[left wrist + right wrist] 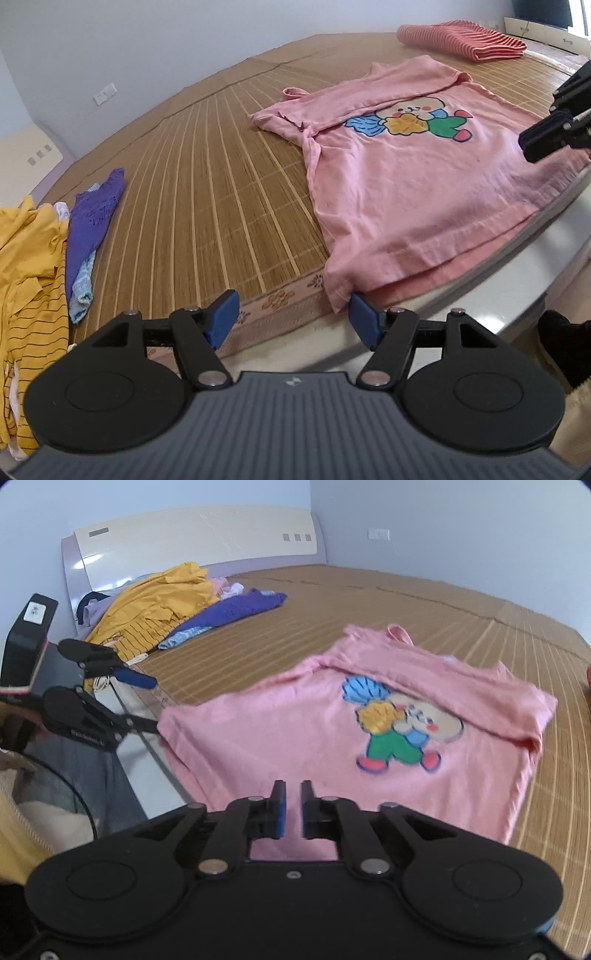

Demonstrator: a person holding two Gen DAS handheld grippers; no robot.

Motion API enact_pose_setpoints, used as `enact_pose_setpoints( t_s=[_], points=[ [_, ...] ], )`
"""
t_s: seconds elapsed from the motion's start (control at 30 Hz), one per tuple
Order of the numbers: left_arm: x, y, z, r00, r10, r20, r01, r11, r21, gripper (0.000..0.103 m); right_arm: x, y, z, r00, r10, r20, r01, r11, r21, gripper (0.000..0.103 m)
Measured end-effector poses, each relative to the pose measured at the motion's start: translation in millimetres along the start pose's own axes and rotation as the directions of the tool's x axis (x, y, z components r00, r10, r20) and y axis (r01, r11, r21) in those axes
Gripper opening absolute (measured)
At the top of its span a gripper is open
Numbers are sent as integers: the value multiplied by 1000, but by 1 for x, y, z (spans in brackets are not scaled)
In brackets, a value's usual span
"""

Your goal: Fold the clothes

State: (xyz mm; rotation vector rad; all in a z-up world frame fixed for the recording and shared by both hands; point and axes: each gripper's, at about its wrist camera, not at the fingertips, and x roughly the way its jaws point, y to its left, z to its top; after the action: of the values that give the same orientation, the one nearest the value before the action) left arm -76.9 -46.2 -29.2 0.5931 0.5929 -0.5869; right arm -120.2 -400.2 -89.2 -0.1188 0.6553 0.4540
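A pink T-shirt [406, 177] with a cartoon print lies face up on the bamboo mat [221, 166]. Its sleeves are turned inward and its hem lies along the bed's near edge. My left gripper [291, 301] is open wide just in front of the hem's left corner; its right pad [364, 321] is close beside that corner and nothing lies between the pads. In the right wrist view the left gripper [155, 703] shows at that same corner of the shirt [295, 720]. My right gripper [292, 786] hovers over the hem's other end with a narrow gap and nothing gripped; it appears at the right edge [546, 122].
A heap of yellow striped clothes [26, 280] and a purple garment [92, 221] lies by the headboard [199, 535]. A folded red striped cloth [461, 38] sits at the mat's far corner. The bed's white frame [480, 295] runs below the hem.
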Motion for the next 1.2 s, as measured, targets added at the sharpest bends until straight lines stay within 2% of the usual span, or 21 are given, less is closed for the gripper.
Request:
enact_pose_setpoints(
  t_s=[0.1,0.17,0.27,0.43,0.47,0.53,0.63,0.7,0.73,0.77,0.8,0.83,0.9,1.03,1.13,1.2],
  points=[
    [-3,8,-4,999,46,-18,-46,999,-6,71,-9,-2,-10,999,-30,-26,30,999,-12,25],
    [-4,16,-7,997,74,-33,-75,997,-28,71,-19,-5,-17,998,-63,-32,62,998,-12,38],
    [-10,27,-11,997,75,-36,-78,994,-77,71,-34,-11,-27,992,-119,-52,119,993,-1,41],
    [-18,33,-5,999,-39,38,44,989,-144,71,-60,-28,-41,974,-221,-60,224,973,62,56],
    [-18,32,-3,997,-65,53,72,987,-147,71,-63,-31,-44,970,-235,-60,239,967,86,56],
    [-14,24,3,994,-93,64,99,990,-96,71,-67,-37,-49,966,-251,-69,258,958,126,56],
    [-6,7,10,992,-118,45,117,993,35,71,-66,-38,-57,962,-254,-102,266,954,135,56],
    [0,-2,13,989,-141,37,137,987,84,71,-62,-36,-61,957,-272,-105,285,949,133,55],
    [2,-5,13,989,-146,32,142,985,102,71,-60,-37,-62,954,-279,-110,293,947,135,48],
    [4,-9,14,988,-151,27,147,982,119,71,-59,-39,-63,951,-288,-116,303,943,137,34],
    [6,-12,14,988,-153,20,149,979,138,71,-58,-40,-64,948,-296,-121,311,940,140,24],
    [9,-15,14,988,-155,14,151,976,156,71,-59,-43,-65,947,-298,-122,315,937,150,8],
    [10,-17,14,988,-152,23,145,972,185,71,-68,-46,-64,940,-328,-96,340,925,167,7],
    [13,-9,13,989,-145,0,144,978,153,71,-90,-52,-59,918,-394,-44,394,897,198,6],
    [9,-4,9,989,-147,-14,148,977,151,71,-92,-55,-62,906,-416,-78,424,890,169,6],
    [4,0,9,984,-180,-12,180,974,141,71,-87,-54,-66,902,-417,-112,430,892,141,11]
  ],
)
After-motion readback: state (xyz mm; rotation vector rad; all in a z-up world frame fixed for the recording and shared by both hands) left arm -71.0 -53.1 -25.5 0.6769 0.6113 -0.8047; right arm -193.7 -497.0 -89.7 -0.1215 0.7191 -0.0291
